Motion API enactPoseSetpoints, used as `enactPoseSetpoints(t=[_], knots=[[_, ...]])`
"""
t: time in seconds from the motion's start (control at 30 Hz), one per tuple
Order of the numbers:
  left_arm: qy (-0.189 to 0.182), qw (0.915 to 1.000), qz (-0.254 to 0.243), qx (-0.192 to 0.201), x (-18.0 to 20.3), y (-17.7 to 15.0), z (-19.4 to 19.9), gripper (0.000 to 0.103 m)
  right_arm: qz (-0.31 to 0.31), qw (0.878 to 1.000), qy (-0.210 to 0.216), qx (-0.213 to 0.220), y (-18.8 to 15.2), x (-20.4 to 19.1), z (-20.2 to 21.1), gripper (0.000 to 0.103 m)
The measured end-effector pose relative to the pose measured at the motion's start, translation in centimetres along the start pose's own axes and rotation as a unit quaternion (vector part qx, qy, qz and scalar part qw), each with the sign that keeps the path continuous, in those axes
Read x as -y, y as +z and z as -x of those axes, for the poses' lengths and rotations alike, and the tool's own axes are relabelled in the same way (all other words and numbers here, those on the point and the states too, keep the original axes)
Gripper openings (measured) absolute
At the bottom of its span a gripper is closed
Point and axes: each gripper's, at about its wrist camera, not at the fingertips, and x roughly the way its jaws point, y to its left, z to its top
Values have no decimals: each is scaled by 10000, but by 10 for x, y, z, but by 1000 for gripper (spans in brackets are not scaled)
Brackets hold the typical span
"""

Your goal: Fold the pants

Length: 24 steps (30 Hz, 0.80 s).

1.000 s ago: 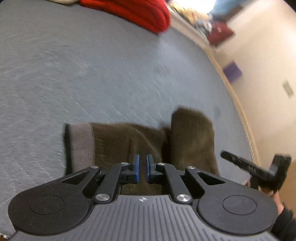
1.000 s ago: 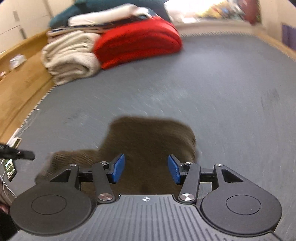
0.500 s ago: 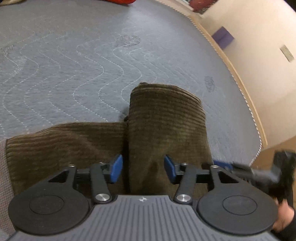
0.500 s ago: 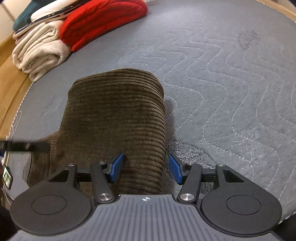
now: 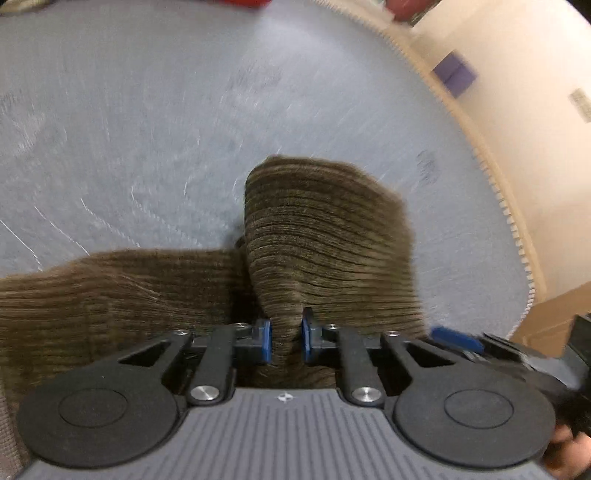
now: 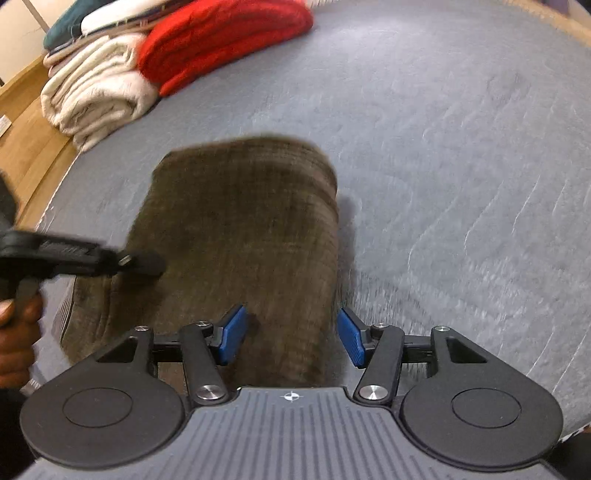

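Nearest in the left wrist view, the left gripper (image 5: 286,339) has its blue pads (image 5: 264,340) closing on a pinched ridge of the brown corduroy pants (image 5: 325,236); the cloth bunches up between them and both pads press on it. At the right edge of that view the right gripper (image 5: 458,338) shows as a blurred dark shape with one blue pad, held by a hand (image 5: 565,448) at the lower corner.

In the right wrist view the right gripper (image 6: 291,336) stands wide, its blue pads (image 6: 232,334) on either side of the near end of the folded pants (image 6: 236,236). Whether the pads touch the fabric is unclear because of blur. The left gripper (image 6: 74,258) reaches in from the left edge over the pants, gripped by the person's left hand (image 6: 16,332).

The pants lie on a grey quilted mattress cover (image 5: 147,110), near its front edge. One doubled section runs away from the grippers and ends in a rounded fold; another section stretches off to the left in the left wrist view.

Farther away, at the far left of the mattress cover (image 6: 443,129), sits a stack of folded items: a cream blanket (image 6: 92,96), a red knit (image 6: 221,44) beside it, and a teal piece (image 6: 61,31) on top. A wooden floor (image 6: 26,147) shows to the left. In the left wrist view a cream wall (image 5: 517,92) rises to the right, with a purple block (image 5: 454,74) at its foot.
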Motion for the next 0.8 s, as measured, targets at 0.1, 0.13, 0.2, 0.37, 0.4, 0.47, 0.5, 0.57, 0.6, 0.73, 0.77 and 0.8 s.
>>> enactPoseSetpoints(t=[0.1, 0.13, 0.2, 0.37, 0.4, 0.47, 0.5, 0.57, 0.6, 0.73, 0.77, 0.8], knots=[[-283, 9985, -21, 464, -5, -12, 50, 16, 71, 9985, -243, 488, 4, -10, 6, 57], [-303, 9977, -6, 604, -11, -17, 66, 16, 48, 9979, -254, 600, 5, -13, 7, 57], [-146, 9962, 128, 854, -32, -28, 94, 16, -35, 9974, -159, 700, 7, -18, 6, 57], [903, 9839, 913, 1245, -108, -48, 141, 18, 304, 9978, 242, 536, 7, -41, -9, 66], [1102, 9795, 1139, 1247, -123, -50, 145, 25, 461, 9973, 282, 488, 6, -48, -13, 66], [1353, 9722, 1522, 1159, -147, -52, 145, 53, 703, 9962, 387, 352, 3, -59, -20, 66], [1369, 9709, 1650, 1063, -156, -53, 142, 69, 745, 9957, 478, 276, 2, -63, -24, 66], [1332, 9655, 2037, 928, -174, -53, 135, 75, 727, 9948, 705, 134, 3, -67, -30, 66], [1230, 9634, 2217, 872, -182, -54, 131, 79, 693, 9944, 790, 90, 4, -70, -32, 67], [941, 9622, 2491, 577, -202, -56, 105, 85, 426, 9936, 1031, -181, 6, -75, -43, 69], [865, 9618, 2544, 520, -207, -57, 97, 85, 304, 9934, 1077, -259, 7, -74, -47, 71], [801, 9610, 2607, 461, -212, -55, 89, 85, 185, 9931, 1109, -321, 9, -72, -50, 73]])
